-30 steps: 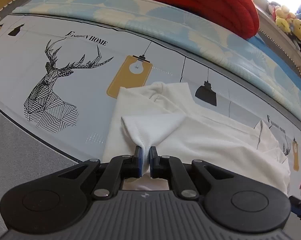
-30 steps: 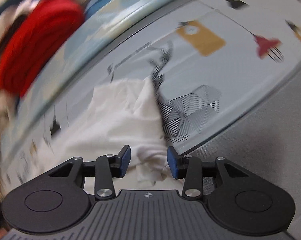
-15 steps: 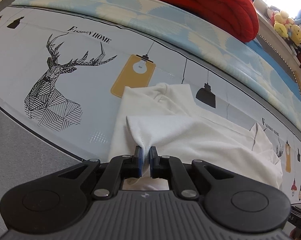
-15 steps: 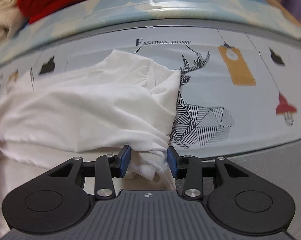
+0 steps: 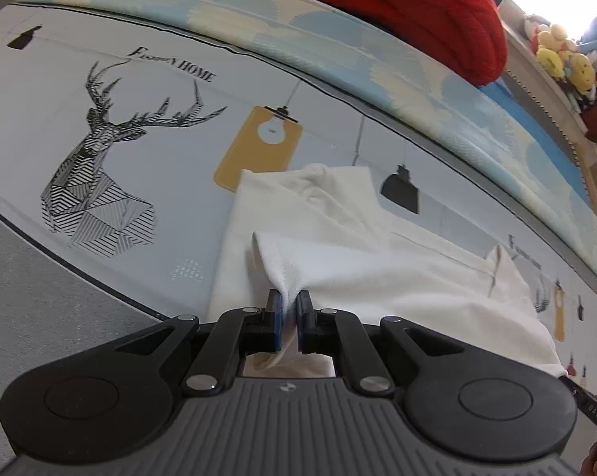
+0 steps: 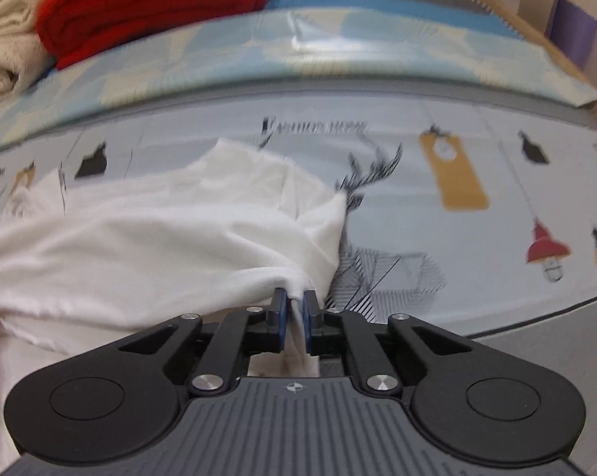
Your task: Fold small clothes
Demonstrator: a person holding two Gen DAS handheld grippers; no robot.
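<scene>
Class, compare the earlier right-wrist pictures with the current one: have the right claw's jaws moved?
Yes. The right claw was open around the white shirt's edge; its jaws are closing, pads now pinching that cloth in front of the printed deer.

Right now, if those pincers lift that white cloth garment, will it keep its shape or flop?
The white cloth garment will probably flop: it already bunches into a pleat where the right fingers are closing on it. It likely drapes and sags between the two grips. It looks thin, so probably light.
</scene>
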